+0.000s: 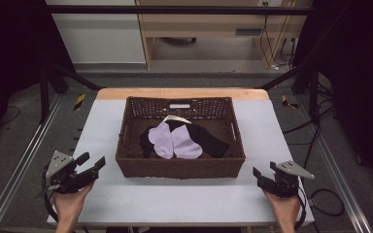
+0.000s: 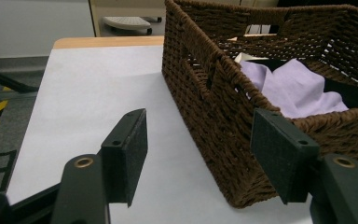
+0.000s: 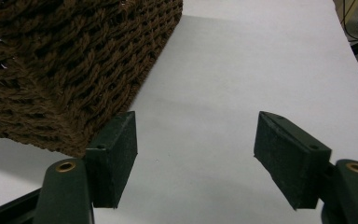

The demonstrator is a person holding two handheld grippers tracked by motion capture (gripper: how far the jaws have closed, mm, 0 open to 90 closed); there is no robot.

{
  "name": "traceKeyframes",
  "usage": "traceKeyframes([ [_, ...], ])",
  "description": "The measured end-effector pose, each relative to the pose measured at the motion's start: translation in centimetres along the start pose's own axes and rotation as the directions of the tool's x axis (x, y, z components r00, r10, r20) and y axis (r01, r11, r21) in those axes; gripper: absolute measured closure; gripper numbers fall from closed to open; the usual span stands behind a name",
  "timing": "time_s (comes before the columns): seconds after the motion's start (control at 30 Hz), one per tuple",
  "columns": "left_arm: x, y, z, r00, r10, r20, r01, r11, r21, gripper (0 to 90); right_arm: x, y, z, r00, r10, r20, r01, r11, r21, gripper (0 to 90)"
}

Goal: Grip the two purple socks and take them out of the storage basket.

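A dark brown woven basket (image 1: 126, 141) stands in the middle of the white table (image 1: 184, 199). Inside it lie lilac socks (image 1: 175, 141) on top of black socks (image 1: 213, 141), with a cream strip (image 1: 175, 118) behind them. My left gripper (image 1: 91, 163) sits at the table's front left, held by a hand, open and empty, pointing at the basket's near left corner (image 2: 223, 140). The lilac fabric (image 2: 289, 88) shows over the rim there. At the front right my right gripper (image 1: 264, 171) is open and empty, beside the basket's near right corner (image 3: 74, 70).
A black frame and metal rails run around the table. Wooden furniture (image 1: 213, 24) and cables (image 1: 277, 43) stand on the floor beyond the far edge. Bare white table (image 3: 242, 70) lies to the right of the basket and in front of it.
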State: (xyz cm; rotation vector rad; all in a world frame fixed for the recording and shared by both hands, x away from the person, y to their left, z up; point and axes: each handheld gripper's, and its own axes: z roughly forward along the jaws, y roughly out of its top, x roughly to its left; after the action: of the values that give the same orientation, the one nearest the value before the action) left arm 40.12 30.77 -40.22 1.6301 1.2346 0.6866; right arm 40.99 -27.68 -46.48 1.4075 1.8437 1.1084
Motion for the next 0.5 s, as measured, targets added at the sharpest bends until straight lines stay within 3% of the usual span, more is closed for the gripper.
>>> traceKeyframes([
  [0.23, -0.5, 1.2, 0.1, 0.9998, 0.017, 0.012, -0.017, 0.9998, -0.008, 36.2, 0.2, 0.2, -0.1, 1.0000, -0.006, 0.006, 0.006, 1.000, -0.006, 31.4],
  [0.5, -2.0, 3.5, 0.9, 0.9981, 0.047, 0.038, -0.046, 0.9985, -0.029, 36.2, 0.2, 0.3, -0.2, 1.0000, -0.007, 0.006, 0.007, 1.000, -0.007, 33.3],
])
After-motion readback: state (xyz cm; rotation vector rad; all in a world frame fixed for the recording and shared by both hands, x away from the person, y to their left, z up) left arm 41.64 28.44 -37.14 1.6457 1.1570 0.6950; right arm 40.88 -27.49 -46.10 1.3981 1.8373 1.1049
